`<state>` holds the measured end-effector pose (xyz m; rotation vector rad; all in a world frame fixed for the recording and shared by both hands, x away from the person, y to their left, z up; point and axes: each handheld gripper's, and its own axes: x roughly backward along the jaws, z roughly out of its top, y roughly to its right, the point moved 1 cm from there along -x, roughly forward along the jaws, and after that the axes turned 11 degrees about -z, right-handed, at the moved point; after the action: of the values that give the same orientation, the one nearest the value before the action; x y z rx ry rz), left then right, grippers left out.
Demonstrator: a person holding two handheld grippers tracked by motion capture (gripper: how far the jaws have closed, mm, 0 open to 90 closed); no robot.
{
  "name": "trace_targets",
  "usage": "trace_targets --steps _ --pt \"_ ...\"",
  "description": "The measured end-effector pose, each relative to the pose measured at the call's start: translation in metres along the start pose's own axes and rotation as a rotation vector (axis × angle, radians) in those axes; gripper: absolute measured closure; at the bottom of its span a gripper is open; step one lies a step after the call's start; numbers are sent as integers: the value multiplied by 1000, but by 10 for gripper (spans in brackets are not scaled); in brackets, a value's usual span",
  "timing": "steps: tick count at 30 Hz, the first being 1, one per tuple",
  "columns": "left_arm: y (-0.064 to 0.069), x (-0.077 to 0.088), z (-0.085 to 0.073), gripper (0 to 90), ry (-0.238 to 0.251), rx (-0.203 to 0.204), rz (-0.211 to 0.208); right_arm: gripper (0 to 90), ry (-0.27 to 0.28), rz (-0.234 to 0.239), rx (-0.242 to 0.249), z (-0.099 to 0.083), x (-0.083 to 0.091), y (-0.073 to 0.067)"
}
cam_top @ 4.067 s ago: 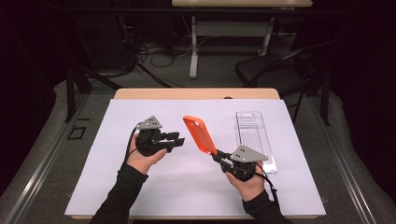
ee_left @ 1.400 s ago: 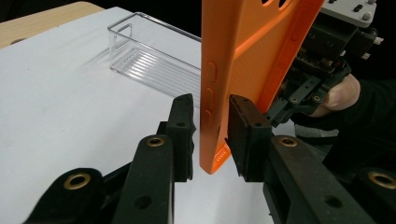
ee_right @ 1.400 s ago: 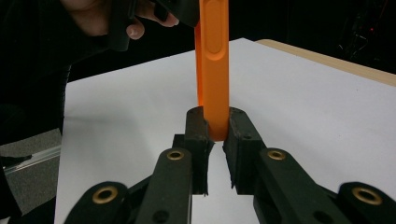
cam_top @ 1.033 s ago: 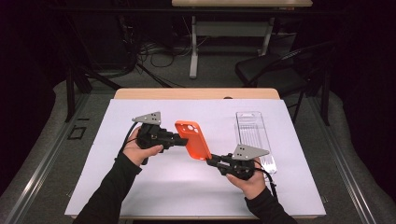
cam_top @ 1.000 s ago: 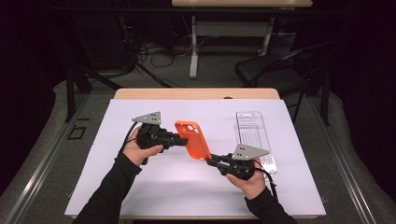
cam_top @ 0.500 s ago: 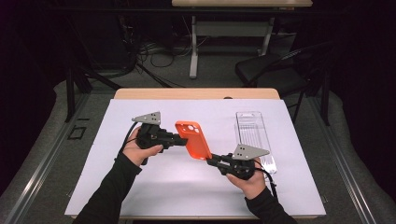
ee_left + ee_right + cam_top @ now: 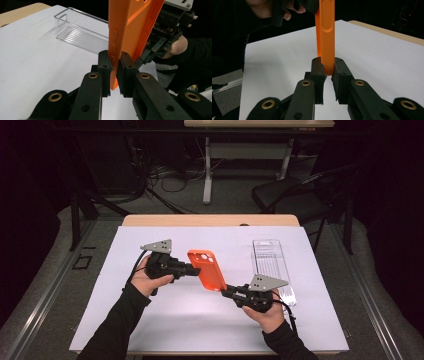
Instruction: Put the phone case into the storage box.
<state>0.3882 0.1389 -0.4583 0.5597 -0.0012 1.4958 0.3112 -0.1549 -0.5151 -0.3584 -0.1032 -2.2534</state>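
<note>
Black long sleeves, black two-jaw left gripper (image 7: 192, 268) and right gripper (image 7: 226, 293), grey three-cornered top plates, brass rivets, trailing black cables

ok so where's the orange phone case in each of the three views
High view: orange phone case at mid-table, between the left gripper and right gripper.
Left gripper view: it rises from the shut jaws at centre to the top edge.
Right gripper view: seen edge-on, upright from the shut jaws.
Shared landmark: the white table cover, also and.
</note>
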Motion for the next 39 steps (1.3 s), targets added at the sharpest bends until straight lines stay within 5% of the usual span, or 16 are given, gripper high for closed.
trace_targets --steps 39 --pt "-7 0 -1 823 -5 -12 -30 805 -7 -26 24 1 0 -1"
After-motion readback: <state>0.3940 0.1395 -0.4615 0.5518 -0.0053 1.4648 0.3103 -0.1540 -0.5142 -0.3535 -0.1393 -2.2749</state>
